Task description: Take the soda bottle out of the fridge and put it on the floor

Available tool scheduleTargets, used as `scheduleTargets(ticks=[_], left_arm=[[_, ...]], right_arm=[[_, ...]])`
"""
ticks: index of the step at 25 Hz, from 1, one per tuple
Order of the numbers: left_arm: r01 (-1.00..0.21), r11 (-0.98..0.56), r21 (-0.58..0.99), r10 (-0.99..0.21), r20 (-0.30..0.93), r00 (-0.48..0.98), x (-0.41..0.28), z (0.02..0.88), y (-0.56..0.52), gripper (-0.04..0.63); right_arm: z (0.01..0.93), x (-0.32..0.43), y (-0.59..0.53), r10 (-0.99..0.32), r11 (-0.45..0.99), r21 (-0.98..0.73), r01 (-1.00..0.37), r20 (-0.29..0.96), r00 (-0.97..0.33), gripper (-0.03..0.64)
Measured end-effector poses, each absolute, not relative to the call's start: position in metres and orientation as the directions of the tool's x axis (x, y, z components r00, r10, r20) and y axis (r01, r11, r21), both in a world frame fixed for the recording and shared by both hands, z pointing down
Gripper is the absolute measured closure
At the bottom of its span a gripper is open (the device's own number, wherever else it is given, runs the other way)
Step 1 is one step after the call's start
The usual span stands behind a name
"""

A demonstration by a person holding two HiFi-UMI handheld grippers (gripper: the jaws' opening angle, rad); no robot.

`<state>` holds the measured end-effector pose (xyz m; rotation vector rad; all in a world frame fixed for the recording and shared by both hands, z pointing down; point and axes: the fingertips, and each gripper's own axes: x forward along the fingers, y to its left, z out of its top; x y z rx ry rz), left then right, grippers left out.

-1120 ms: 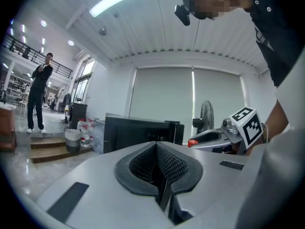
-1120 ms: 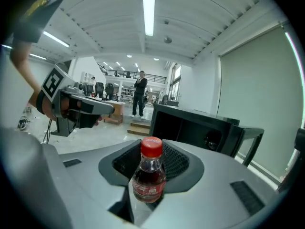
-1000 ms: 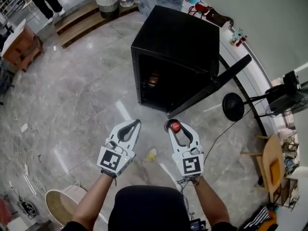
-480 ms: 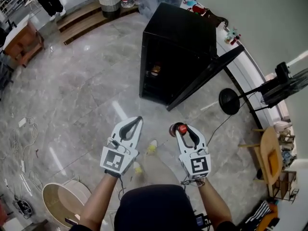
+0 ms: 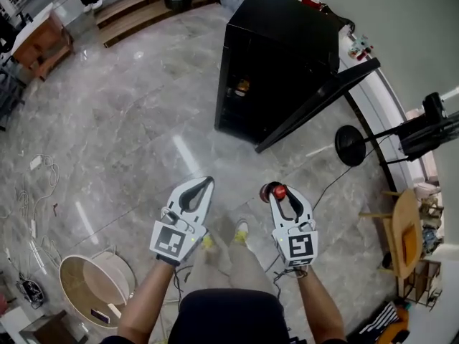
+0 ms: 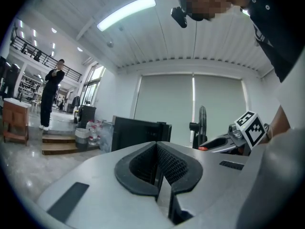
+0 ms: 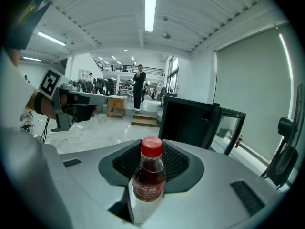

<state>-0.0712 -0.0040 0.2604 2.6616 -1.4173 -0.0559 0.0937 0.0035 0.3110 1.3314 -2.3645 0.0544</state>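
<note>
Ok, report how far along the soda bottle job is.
Done: the soda bottle is out of the fridge, whose door stands open. In hand: the right hand-held gripper is shut on the bottle, upright, away from the fridge; the left hand-held gripper is shut and empty. Left: set the bottle down on the floor.

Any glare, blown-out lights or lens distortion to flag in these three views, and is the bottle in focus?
Head view: fisheye bend, bright streaks of glare on the polished floor, fridge interior dark. Left gripper view: dark rounded corners, ceiling light blown out. Right gripper view: same dark corners, ceiling strip overexposed, soda bottle sharp and evenly lit.
</note>
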Motion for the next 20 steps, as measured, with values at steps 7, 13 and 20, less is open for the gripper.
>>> scheduleTargets(ticks=[7, 13, 20], left_arm=[[-0.843, -0.526, 0.109, -0.841, 0.081, 0.535, -0.033, 0.318, -0.018, 0.580], [-0.790, -0.599, -0.131, -0.796, 0.206, 0.569, 0.005, 0.397, -0.023, 0.580], [-0.875, -0.465, 0.133, -0.860, 0.166, 0.482, -0.001, 0.475, -0.039, 0.580]], right_arm=[[0.385, 0.119, -0.018, -0.733, 0.635, 0.214, -0.742, 0.469, -0.493, 0.494], [0.486, 0.134, -0.035, -0.629, 0.707, 0.161, -0.689, 0.587, -0.509, 0.494], [0.593, 0.134, -0.050, -0.572, 0.738, 0.125, -0.663, 0.637, -0.517, 0.494]])
